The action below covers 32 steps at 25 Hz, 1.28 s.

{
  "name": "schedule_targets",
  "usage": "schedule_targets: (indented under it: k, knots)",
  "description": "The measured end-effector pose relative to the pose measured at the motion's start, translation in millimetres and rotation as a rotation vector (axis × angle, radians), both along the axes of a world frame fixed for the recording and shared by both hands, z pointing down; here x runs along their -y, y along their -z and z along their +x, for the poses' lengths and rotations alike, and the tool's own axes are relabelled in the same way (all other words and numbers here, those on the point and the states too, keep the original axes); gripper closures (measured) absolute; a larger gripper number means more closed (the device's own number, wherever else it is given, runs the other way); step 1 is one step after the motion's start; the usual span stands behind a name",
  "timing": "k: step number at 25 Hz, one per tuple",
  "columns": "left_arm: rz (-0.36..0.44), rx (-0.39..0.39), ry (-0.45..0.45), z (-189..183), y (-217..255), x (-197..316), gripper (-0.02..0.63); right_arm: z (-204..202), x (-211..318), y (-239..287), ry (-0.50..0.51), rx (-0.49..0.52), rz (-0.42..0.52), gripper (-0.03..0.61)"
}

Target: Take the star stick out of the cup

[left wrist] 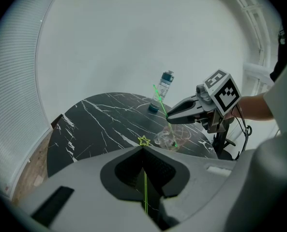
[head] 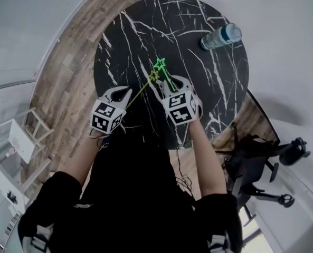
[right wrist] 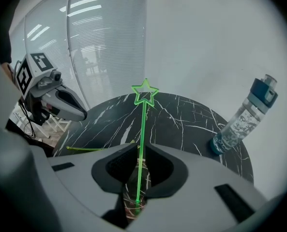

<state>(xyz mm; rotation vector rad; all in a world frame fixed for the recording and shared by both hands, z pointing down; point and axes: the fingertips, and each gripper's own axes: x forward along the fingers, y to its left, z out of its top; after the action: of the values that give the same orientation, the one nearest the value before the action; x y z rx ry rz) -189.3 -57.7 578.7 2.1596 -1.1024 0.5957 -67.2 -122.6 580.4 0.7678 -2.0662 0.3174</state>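
Green and wire-thin, the green star stick [right wrist: 142, 134] looks light and whippy and likely to swivel in a loose pinch. A hold on the shaft suits it, and your right gripper [left wrist: 169, 117] has its jaws closed there, just above the clear cup [left wrist: 166, 139]. Its outlined star stands high, while its foot sits inside the cup on the near side of the black marble table [head: 145, 30]. Your left gripper [left wrist: 144, 151] pinches a yellow star stick [left wrist: 143, 140].
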Motion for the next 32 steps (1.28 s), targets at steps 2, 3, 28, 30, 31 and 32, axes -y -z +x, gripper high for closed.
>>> schedule_targets:
  k: [2,3,28,30,31,32]
  knots:
    - [0.001,0.0,-0.009,1,1,1,0.614,0,0,-2,-0.001,0.002,-0.006,0.535]
    - [0.001,0.0,-0.013,2,2,1,0.614,-1,0,-3,-0.003,0.004,-0.01,0.535]
    - [0.045,0.015,-0.133,41,35,19,0.614,19,19,79,-0.247,0.374,0.103,0.569]
    - [0.048,0.013,-0.141,45,38,20,0.615,28,20,91,-0.29,0.427,0.114,0.569]
    - [0.051,0.013,-0.147,47,40,20,0.614,33,20,96,-0.305,0.441,0.121,0.569]
    - [0.052,0.014,-0.155,49,41,19,0.614,38,20,101,-0.316,0.445,0.129,0.569]
